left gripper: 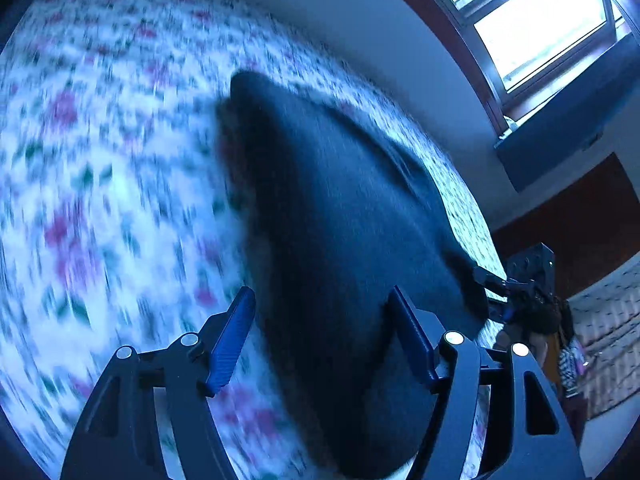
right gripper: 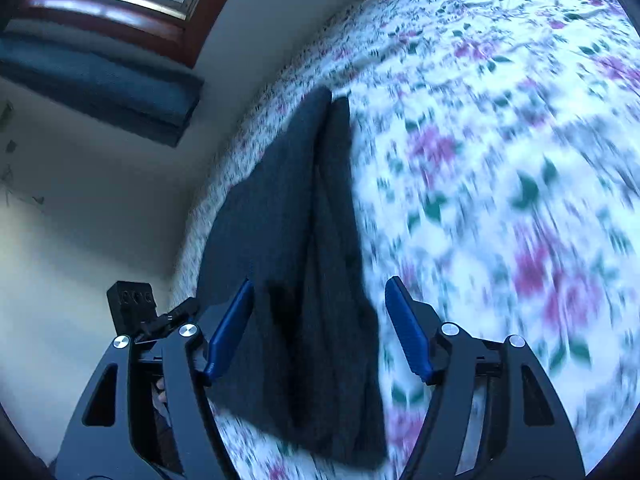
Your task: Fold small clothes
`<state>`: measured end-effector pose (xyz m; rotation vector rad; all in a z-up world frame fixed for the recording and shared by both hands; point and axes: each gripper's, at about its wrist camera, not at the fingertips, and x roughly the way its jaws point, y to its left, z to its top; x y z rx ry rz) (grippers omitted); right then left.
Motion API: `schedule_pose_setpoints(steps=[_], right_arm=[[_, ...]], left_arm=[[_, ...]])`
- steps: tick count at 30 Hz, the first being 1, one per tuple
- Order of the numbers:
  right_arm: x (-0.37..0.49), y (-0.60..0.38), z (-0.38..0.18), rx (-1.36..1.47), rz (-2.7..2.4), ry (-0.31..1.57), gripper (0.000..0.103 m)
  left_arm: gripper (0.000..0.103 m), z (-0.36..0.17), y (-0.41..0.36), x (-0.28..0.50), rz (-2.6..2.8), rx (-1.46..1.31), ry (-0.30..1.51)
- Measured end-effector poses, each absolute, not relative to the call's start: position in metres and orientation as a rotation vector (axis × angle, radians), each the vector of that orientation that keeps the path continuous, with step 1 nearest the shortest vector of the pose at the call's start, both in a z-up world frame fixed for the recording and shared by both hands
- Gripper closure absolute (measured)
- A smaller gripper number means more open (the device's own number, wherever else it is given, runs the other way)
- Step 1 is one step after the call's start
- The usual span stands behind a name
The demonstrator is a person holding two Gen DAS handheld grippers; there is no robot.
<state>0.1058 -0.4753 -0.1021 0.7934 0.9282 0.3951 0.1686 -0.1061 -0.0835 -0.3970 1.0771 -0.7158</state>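
Dark cloth (left gripper: 340, 240) in the middle of the frame on a flowery bed (left gripper: 100, 160), left tongs (left gripper: 322, 328) wide open holding nothing, right tongs (right gripper: 320, 320) wide open holding nothing, window (left gripper: 540, 20) upper right

Dark garment (right gripper: 304, 240) lies between the spread right claw (right gripper: 320, 300) fingers.

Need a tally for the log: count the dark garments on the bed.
1: a dark garment lies on the floral bedspread near its edge, ahead of both open grippers. Others outside view can't be ruled out.
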Motion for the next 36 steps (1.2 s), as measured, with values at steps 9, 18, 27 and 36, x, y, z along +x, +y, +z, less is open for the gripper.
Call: schedule_pose_setpoints(steps=[9,18,27,36], right_arm=[[0.090,-0.441,-0.113,0.751,0.429,1.040,0.079],[0.060,-0.402,-0.090,0.789,0.447,0.956,0.087],[0.036,-0.401,-0.122,0.925,0.397,0.947,0.078],[0.016,-0.385,-0.106,0.770,0.361,0.934,0.060]], left_arm=[[0.067,-0.095,-0.123,0.160,-0.739,-0.423,1.124],[0.076,-0.058,-0.098,0.154,-0.757,-0.365,1.050],[0.045,-0.083,-0.078,0.146,-0.768,-0.402,1.100],[0.079,-0.095,-0.091,0.127,-0.824,-0.351,1.135]])
